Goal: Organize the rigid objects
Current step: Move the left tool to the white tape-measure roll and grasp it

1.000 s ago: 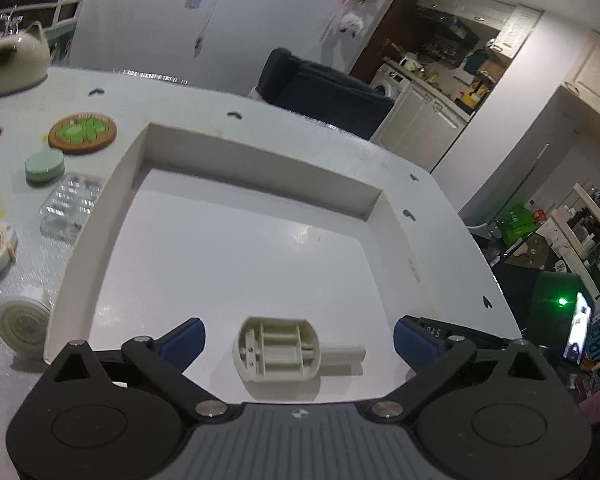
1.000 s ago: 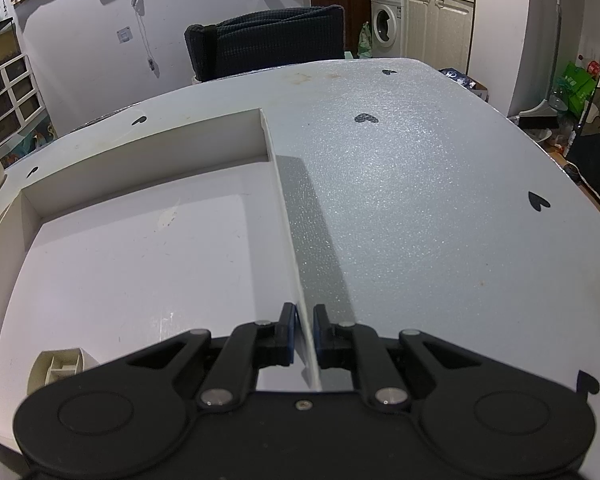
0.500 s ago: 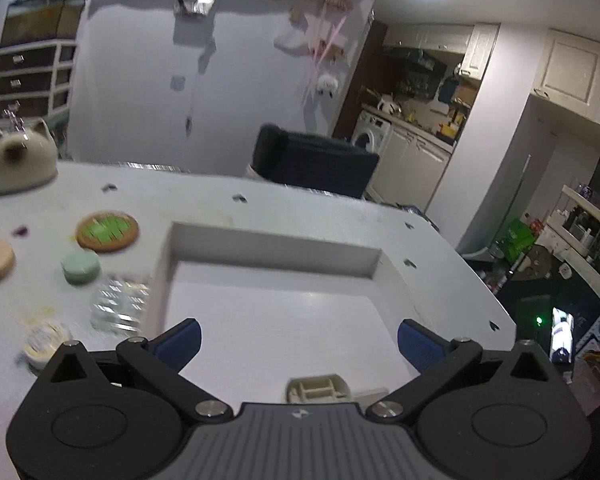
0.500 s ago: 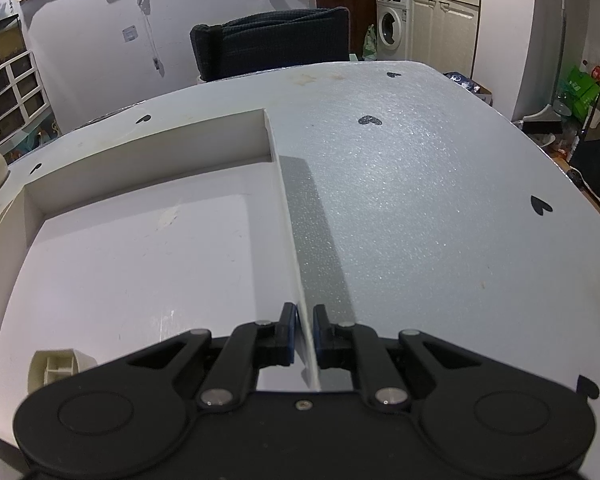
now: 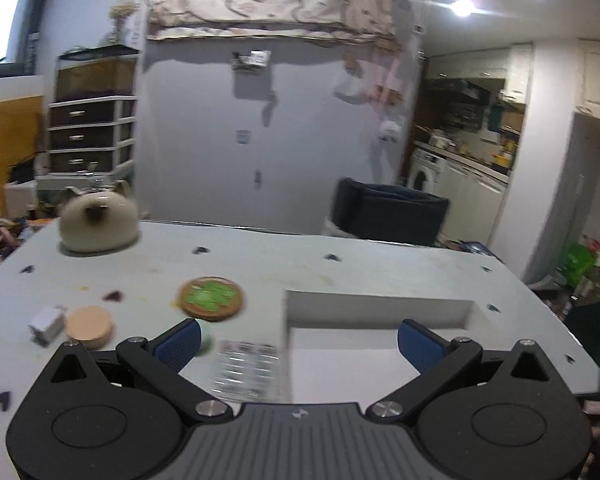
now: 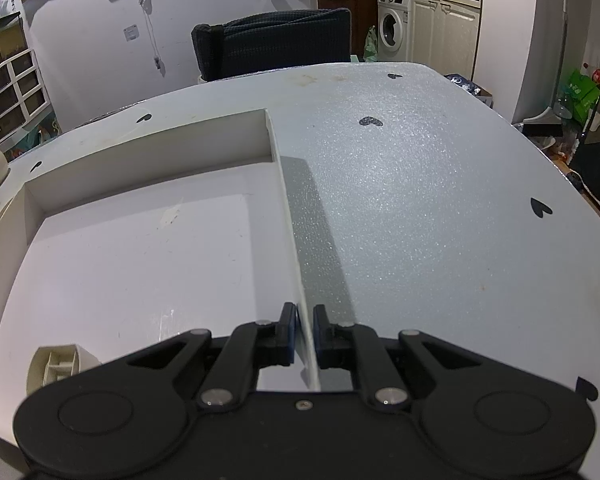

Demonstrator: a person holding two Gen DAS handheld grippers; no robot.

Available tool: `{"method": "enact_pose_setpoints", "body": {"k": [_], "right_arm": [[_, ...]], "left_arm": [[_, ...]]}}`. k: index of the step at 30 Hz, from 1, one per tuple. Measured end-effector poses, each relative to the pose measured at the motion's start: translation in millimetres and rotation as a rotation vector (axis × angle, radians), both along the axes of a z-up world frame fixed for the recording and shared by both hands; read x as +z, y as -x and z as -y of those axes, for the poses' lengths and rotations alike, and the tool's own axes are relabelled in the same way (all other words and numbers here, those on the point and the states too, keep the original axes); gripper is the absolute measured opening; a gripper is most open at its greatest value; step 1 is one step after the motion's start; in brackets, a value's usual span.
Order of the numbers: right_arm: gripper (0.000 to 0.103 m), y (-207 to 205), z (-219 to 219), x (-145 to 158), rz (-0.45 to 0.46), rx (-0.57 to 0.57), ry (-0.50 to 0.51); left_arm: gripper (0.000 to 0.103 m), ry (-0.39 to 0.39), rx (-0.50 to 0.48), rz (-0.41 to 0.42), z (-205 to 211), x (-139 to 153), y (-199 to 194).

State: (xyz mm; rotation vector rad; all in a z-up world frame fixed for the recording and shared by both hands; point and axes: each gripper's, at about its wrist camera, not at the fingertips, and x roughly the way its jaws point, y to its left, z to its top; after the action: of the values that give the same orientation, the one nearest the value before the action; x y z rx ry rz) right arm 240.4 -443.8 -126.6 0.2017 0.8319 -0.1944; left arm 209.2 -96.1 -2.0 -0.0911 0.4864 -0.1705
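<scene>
Left gripper (image 5: 298, 344) jaws wide, nothing between them, over the clear plastic blister pack (image 5: 246, 370) beside the shallow white tray (image 5: 376, 306). Cream plastic battery-holder part (image 6: 58, 364) sits in tray's near-left corner. Right gripper (image 6: 305, 334) clamped narrow on tray's right wall.

The left wrist view looks nearly level across the surface (image 5: 380, 264) toward the far wall; the right wrist view tilts down, close over the white tray (image 6: 284, 184). Both show the tray (image 5: 376, 306) and the dark chair (image 5: 392, 212).
</scene>
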Motion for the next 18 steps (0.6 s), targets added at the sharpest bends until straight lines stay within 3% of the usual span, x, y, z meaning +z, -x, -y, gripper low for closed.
{"method": "enact_pose_setpoints", "body": {"k": [8, 18], "right_arm": [[0.009, -0.2, -0.2, -0.1, -0.001, 0.012, 0.007], [0.009, -4.2, -0.5, -0.2, -0.016, 0.02, 0.011]], "left_arm": [[0.103, -0.064, 0.115, -0.021, -44.8, -14.7, -14.9], [0.103, -0.125, 0.081, -0.123, -78.5, -65.3, -29.2]]}}
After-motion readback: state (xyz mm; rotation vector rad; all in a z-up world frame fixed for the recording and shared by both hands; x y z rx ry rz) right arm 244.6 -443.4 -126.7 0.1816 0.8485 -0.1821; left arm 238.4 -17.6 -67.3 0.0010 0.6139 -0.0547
